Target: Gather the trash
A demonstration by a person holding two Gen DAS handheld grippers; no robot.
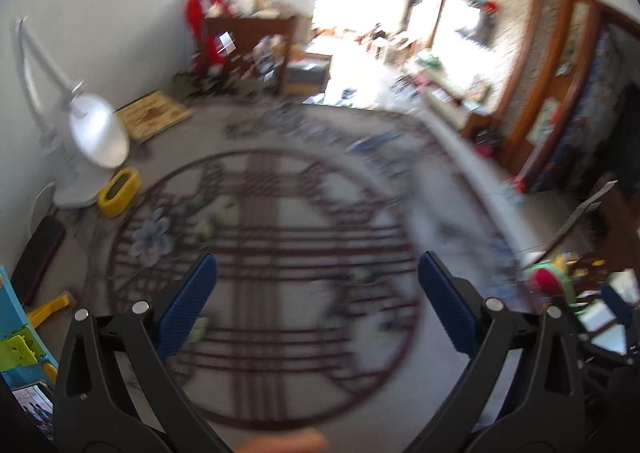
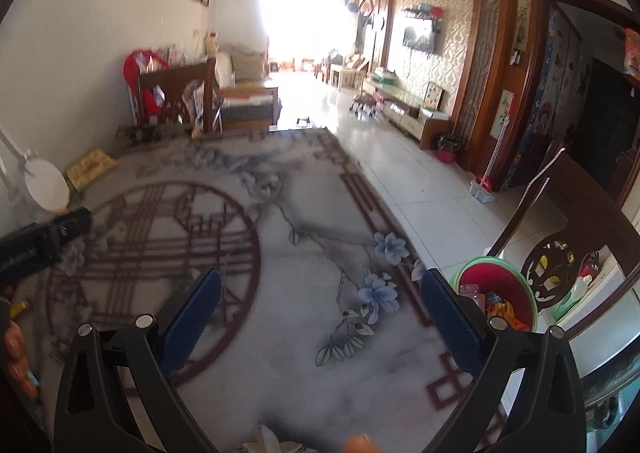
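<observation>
A red bin with a green rim stands at the rug's right edge and holds several colourful wrappers. In the left wrist view it shows blurred at the right. My right gripper is open and empty above the grey patterned rug, with the bin just right of its right finger. My left gripper is open and empty above the rug's round brown pattern. It also shows at the left edge of the right wrist view. No loose trash shows clearly on the rug.
A white fan and a yellow box stand by the left wall. A carved wooden chair is right of the bin. A wooden cabinet, a TV unit and tiled floor lie beyond.
</observation>
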